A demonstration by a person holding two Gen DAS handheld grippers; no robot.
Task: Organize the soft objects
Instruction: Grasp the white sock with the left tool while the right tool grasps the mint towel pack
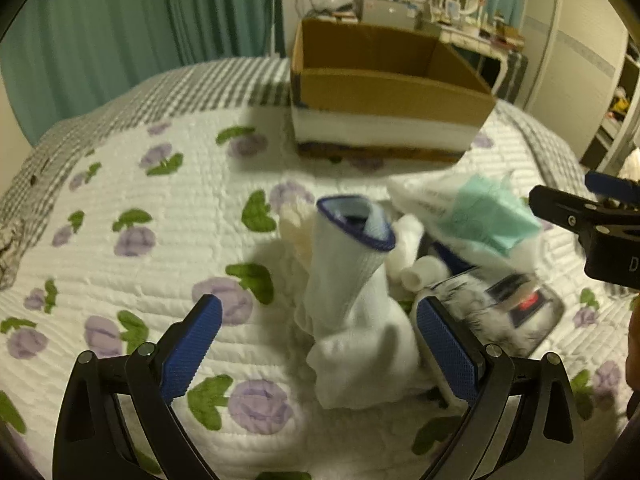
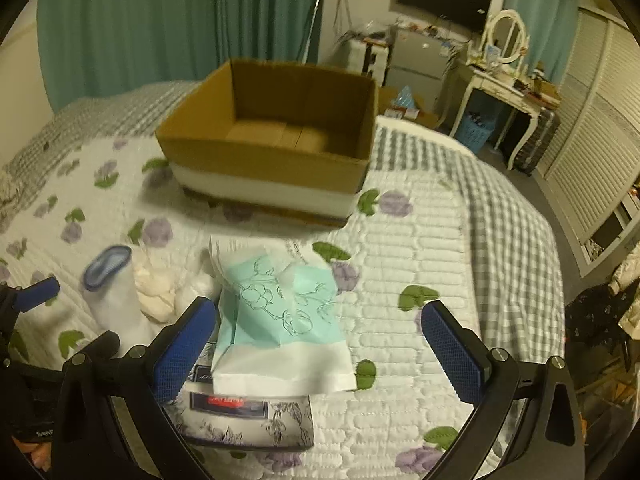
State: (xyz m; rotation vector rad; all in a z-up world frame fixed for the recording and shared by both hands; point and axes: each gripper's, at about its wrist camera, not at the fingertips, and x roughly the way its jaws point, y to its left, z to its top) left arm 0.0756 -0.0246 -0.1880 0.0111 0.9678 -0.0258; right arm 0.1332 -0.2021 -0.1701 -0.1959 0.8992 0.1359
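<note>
The left tongs (image 1: 320,334) are showing matte black frames that are branching into two angled arms, each carrying a blue pad (image 1: 192,350) with a fine dimpled grid. Round silver screw heads are sitting at the arm joints. The right tongs (image 2: 320,340) are showing the same build: black arms, silver screws, textured blue pads (image 2: 454,354). White lettering is partly showing on the black body.

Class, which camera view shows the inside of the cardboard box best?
The right wrist view. It looks down into the box and shows its brown floor and all four walls; nothing appears inside. The left wrist view sees the box from lower down: front and side walls and part of the far inner walls, but not the floor.
</note>
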